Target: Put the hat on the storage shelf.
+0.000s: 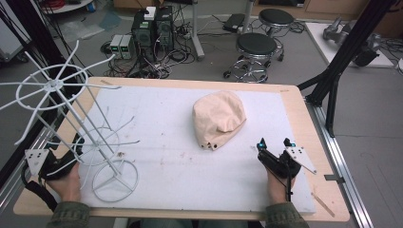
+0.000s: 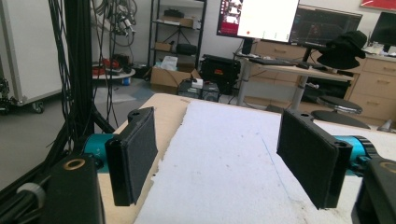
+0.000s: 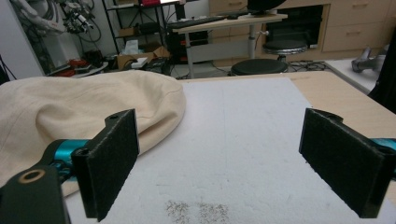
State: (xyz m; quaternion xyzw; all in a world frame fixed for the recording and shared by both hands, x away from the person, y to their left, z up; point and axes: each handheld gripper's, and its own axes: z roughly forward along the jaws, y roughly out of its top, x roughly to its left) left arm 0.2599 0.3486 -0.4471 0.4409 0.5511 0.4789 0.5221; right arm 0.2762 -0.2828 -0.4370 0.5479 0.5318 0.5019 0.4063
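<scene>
The light wooden table (image 1: 304,123) is almost wholly covered by a white foam-like mat (image 1: 190,142), marked with faint stains, which leaves a bare wooden strip along the left, far and right edges. The widest open stretch of mat runs across the near middle, between the two hands, and another lies on the right, beyond the right gripper (image 1: 275,142). The left side is crowded by a tall white wire rack (image 1: 71,118) with a round ring base and spoked rings higher up, leaning over the near left corner of the mat. Beyond the far edge the grey floor holds a cluster of black computer boxes with tangled cables (image 1: 152,33) and two round black stools on chrome bases (image 1: 256,52); a black tripod leg (image 1: 342,61) stands off the far right corner, and a silver rail (image 1: 342,166) runs just outside the right edge. A cream-coloured soft fabric cap (image 1: 219,118) lies on the mat right of centre and toward the far side, its rounded crown up. The right gripper sits near the near right edge with its jaws spread wide apart and nothing between them; the cap is to its left and a little farther off, near but not touching, and in the right gripper view it rises behind the left jaw. The left gripper (image 2: 224,158) is held at the near left corner, beside the rack's base, also spread wide and empty, pointing along the mat's left edge, well apart from the cap.
</scene>
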